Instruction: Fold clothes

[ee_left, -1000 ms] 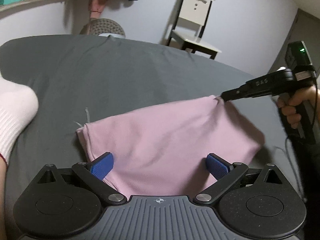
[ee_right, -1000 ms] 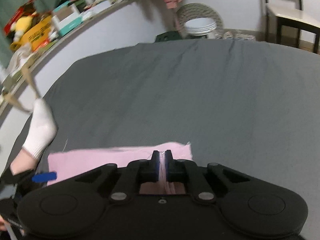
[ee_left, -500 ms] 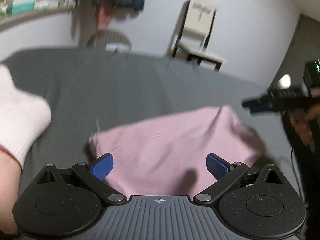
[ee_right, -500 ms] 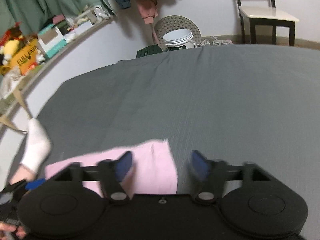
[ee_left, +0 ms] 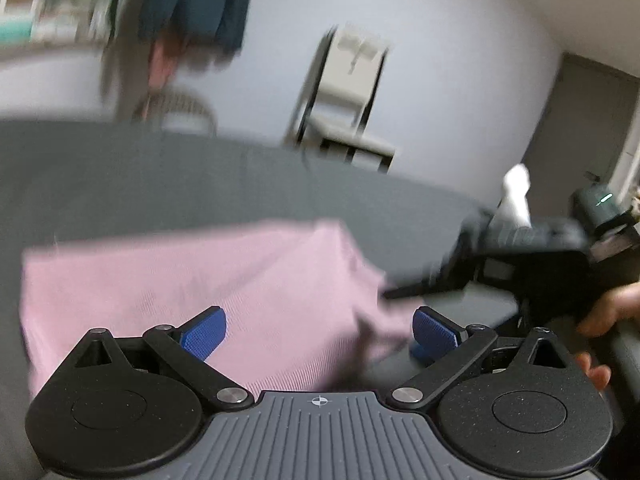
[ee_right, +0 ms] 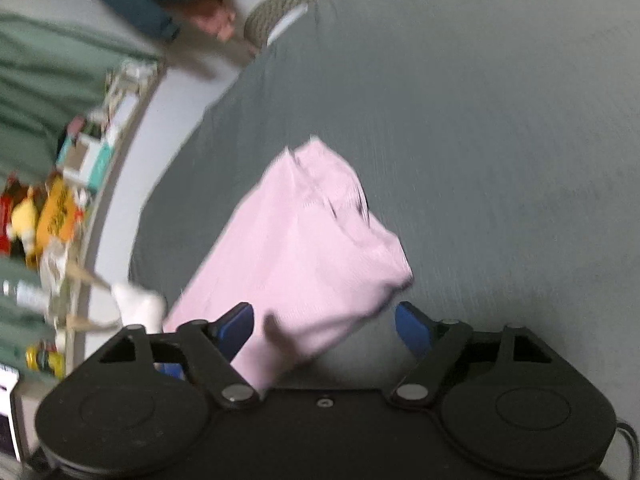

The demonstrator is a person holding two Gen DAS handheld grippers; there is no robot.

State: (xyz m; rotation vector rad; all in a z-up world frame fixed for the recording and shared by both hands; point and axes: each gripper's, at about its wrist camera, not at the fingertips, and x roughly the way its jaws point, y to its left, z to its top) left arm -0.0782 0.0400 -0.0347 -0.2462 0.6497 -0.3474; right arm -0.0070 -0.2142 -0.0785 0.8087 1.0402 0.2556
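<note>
Pink knit garment (ee_left: 192,280): folded flat on grey bedsheet (ee_left: 160,172), spread ahead of and between released left tongs (ee_left: 319,330).
Right tongs (ee_right: 324,326): released, blue pads (ee_right: 240,324) wide apart, pink cloth below and ahead.

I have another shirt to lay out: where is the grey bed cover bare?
Bare grey cover spreads right of and beyond the pink garment. Crowded spots: the near left edge by the white sock, and around the open right gripper.
</note>
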